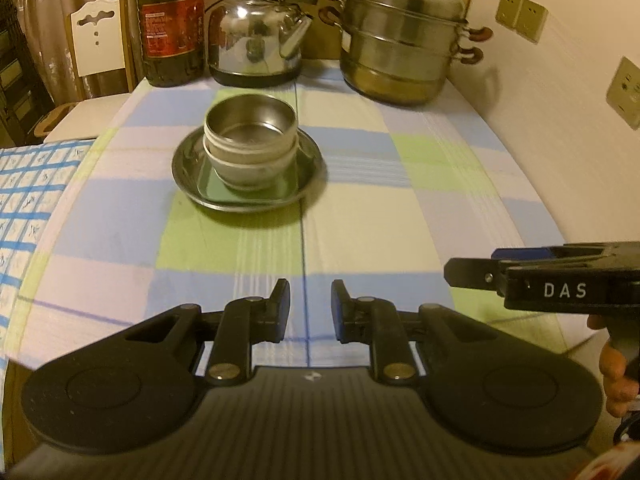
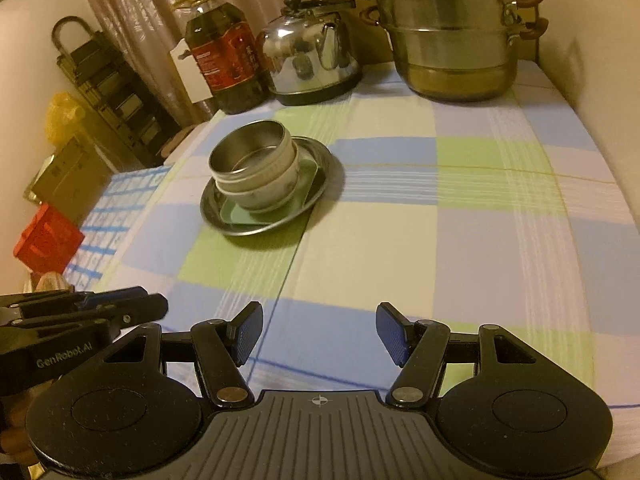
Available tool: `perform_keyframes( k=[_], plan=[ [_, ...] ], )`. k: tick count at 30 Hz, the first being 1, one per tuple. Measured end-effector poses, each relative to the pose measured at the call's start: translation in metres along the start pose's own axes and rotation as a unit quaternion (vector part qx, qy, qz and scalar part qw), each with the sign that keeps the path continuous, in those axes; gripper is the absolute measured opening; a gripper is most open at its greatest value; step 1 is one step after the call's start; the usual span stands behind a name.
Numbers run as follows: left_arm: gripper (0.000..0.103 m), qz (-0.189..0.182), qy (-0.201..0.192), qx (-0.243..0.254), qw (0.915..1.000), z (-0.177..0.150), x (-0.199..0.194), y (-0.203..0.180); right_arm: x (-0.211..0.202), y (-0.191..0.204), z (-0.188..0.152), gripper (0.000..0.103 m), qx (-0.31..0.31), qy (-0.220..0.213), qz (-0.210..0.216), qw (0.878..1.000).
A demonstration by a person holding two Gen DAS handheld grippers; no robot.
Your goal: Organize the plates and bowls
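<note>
Steel bowl point(image 1: 251, 120) nested in ceramic bowl point(image 1: 252, 168), round metal plate point(image 1: 188, 178); checked cloth point(image 1: 400, 208), slightly blurred

Stacked bowls point(image 1: 251, 142) sit in a plate point(image 1: 247, 168) at mid-table point(image 1: 460, 208). Behind them, along the far edge, stand a bottle point(image 1: 171, 28) at left, a kettle point(image 1: 256, 36) in the middle and a steamer pot point(image 1: 404, 40) at right.
</note>
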State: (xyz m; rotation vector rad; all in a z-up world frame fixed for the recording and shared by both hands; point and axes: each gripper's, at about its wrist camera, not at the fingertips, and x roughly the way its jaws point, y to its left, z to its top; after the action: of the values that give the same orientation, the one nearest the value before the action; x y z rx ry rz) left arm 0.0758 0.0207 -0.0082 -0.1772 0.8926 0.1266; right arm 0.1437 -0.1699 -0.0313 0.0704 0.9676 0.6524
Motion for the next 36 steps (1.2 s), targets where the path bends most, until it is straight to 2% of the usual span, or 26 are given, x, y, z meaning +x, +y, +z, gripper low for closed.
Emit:
perform_keyframes(
  k=[16, 23, 36],
  plan=[
    [0.019, -0.001, 0.002, -0.018, 0.9998, -0.041, -0.027, -0.038, -0.039, -0.011, -0.039, 0.063, -0.028, 0.009, 0.001, 1.000],
    [0.020, -0.002, -0.005, -0.009, 0.9999, -0.045, -0.036, -0.050, -0.042, -0.015, -0.048, 0.063, -0.030, 0.024, -0.005, 0.999],
    [0.020, -0.005, -0.009, -0.001, 0.9999, -0.048, -0.041, -0.059, -0.048, -0.016, -0.053, 0.063, -0.035, 0.018, -0.003, 0.999]
  ],
)
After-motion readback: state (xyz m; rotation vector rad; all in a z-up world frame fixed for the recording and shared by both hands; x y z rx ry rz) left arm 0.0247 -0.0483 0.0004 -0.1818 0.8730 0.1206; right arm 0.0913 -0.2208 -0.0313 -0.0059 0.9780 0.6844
